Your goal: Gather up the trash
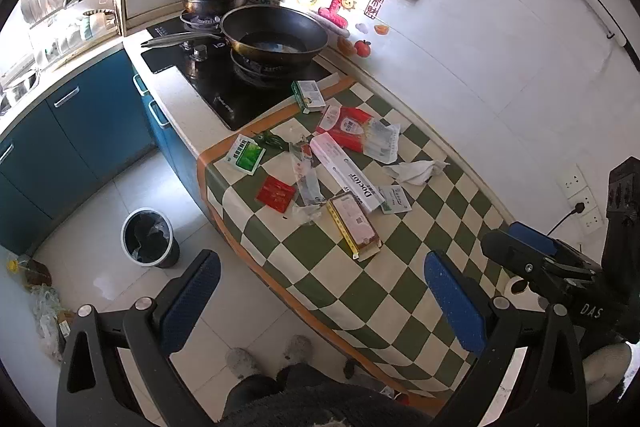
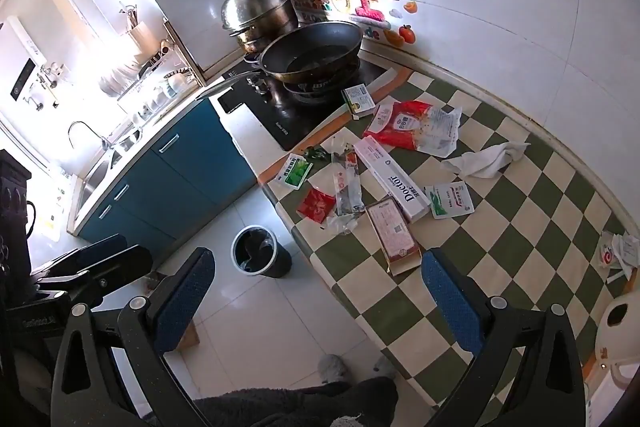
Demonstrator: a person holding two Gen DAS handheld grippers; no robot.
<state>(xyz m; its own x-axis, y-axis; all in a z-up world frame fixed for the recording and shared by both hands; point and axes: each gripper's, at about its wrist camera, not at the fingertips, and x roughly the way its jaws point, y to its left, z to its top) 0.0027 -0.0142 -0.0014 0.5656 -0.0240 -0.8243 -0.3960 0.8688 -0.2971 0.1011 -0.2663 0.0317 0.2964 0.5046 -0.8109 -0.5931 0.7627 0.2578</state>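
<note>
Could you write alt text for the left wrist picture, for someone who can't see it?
An open, empty left gripper hovers over a green-checked cloth littered with wrappers, a white Doctor box and a crumpled tissue. A lined trash bin stands on the floor below; a wok sits on the stove behind.

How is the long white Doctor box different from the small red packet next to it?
The Doctor box is long, white and boxy, with black letters; the red packet is small, flat and nearly square. The Doctor box lies partly on other trash, its near end over the pink box; the red packet lies alone, straight on the checkered cloth. Both lie on the counter, untouched by either claw.
</note>
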